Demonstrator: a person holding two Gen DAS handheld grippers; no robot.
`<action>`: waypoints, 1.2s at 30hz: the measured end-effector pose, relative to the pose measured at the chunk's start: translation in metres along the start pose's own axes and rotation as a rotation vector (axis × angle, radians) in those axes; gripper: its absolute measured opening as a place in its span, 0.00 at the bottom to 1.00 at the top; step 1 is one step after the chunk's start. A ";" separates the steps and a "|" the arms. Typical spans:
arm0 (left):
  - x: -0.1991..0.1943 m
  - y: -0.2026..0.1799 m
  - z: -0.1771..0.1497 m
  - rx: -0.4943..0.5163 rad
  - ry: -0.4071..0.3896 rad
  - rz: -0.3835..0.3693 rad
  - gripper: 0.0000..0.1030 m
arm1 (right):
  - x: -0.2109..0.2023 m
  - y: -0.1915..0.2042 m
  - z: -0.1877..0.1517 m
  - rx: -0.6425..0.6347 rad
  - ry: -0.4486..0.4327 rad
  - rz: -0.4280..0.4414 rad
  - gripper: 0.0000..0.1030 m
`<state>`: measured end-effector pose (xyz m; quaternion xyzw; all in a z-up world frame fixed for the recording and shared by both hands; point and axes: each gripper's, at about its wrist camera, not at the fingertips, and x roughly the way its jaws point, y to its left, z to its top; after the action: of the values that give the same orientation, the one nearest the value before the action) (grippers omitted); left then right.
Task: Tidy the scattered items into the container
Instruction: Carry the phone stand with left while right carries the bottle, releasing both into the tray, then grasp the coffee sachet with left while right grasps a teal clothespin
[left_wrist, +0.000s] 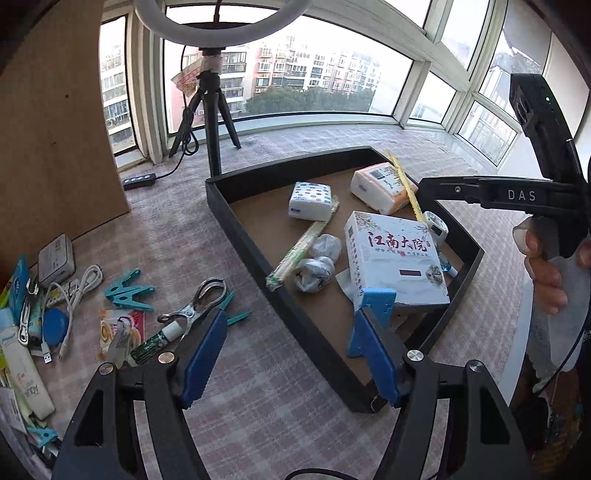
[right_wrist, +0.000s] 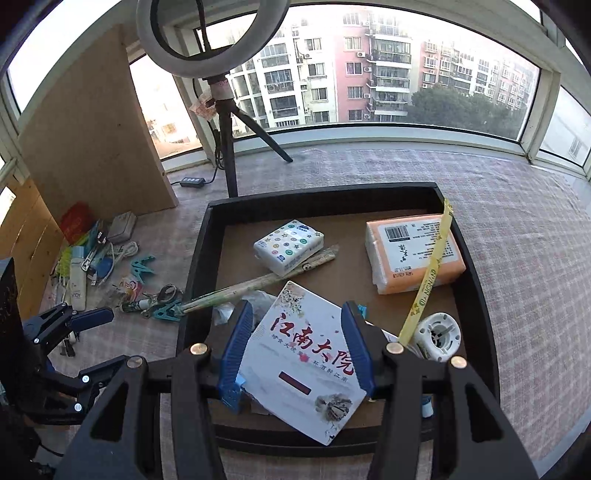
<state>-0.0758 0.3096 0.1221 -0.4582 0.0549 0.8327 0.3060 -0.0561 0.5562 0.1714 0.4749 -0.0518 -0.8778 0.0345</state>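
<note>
A black tray (left_wrist: 240, 236) (right_wrist: 199, 258) lies on the checked cloth and holds two tissue packs, a chopstick sleeve (left_wrist: 303, 247), crumpled bags, a tape roll (right_wrist: 437, 336) and a white box with red characters (left_wrist: 395, 254) (right_wrist: 306, 365). My left gripper (left_wrist: 295, 306) (right_wrist: 110, 338) hovers open over the tray's near left rim with nothing between its blue pads. My right gripper (right_wrist: 295, 350) stands open above the tray, and the white box lies tilted beneath its pads, not clamped. Left of the tray lie a metal clip (left_wrist: 199, 299), teal pegs (left_wrist: 127, 291), a white cable (left_wrist: 79, 288), a sachet (left_wrist: 118, 332) and tubes.
A ring light on a black tripod (left_wrist: 212, 122) stands behind the tray, with a power strip (left_wrist: 138, 181) beside it. A wooden board (left_wrist: 55, 147) leans at the left and windows close off the back. A hand (left_wrist: 546, 273) grips the right gripper's handle at the right edge.
</note>
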 end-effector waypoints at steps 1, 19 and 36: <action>-0.003 0.011 -0.003 -0.022 -0.004 0.016 0.65 | 0.003 0.009 0.003 -0.017 0.004 0.006 0.48; -0.013 0.126 -0.049 -0.111 0.013 0.166 0.47 | 0.106 0.198 0.021 -0.437 0.186 0.247 0.31; 0.025 0.130 -0.043 -0.062 0.064 0.071 0.21 | 0.187 0.230 0.027 -0.509 0.325 0.269 0.21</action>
<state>-0.1275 0.2005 0.0529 -0.4915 0.0550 0.8294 0.2599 -0.1786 0.3091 0.0589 0.5738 0.1130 -0.7629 0.2756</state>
